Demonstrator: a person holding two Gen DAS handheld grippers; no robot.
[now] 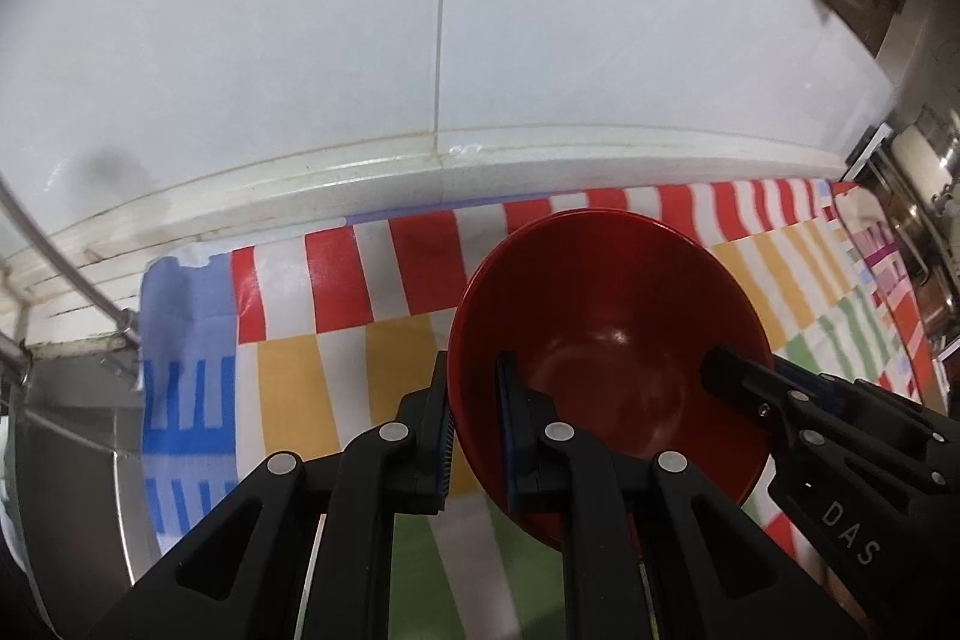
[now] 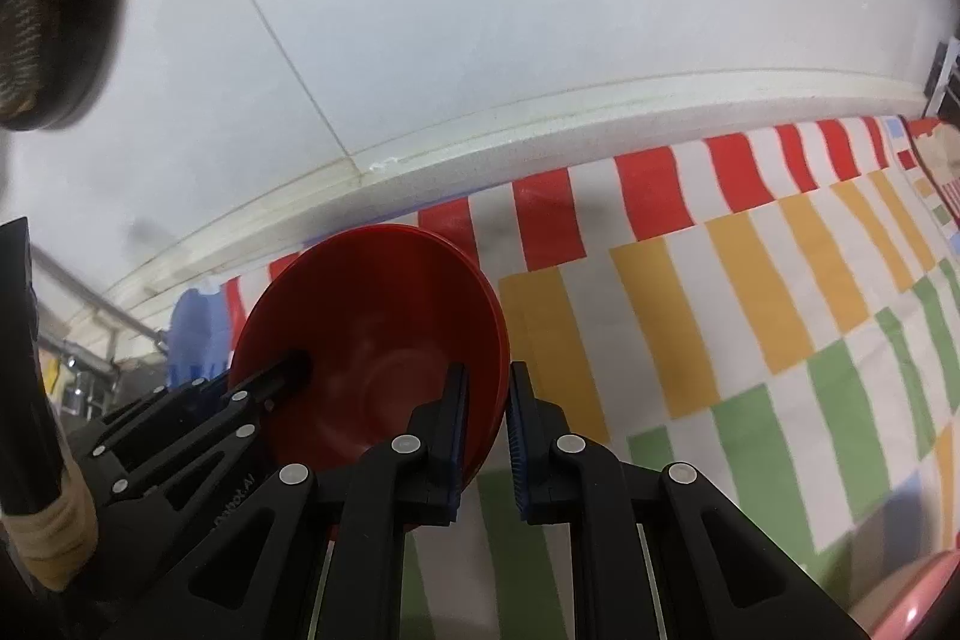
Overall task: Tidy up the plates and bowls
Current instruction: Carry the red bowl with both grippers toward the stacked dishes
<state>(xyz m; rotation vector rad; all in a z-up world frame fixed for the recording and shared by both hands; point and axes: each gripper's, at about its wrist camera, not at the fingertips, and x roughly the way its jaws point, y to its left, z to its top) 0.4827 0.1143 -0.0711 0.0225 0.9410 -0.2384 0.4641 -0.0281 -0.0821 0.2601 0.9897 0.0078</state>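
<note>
Both grippers (image 1: 474, 436) (image 2: 486, 436) clamped on opposite rims of red bowl (image 1: 606, 358), sharing weight above striped cloth (image 1: 336, 382), probably for steady carrying.

The red bowl (image 1: 606, 334) looks like smooth plastic with a soft gloss. The striped cloth (image 1: 336, 280) on the bench is shiny, like oilcloth. Matt black plastic fingers (image 1: 432, 436) carry ribbed blue pads. At 12 o'clock, glossy white wall tiles (image 1: 300, 40).
</note>
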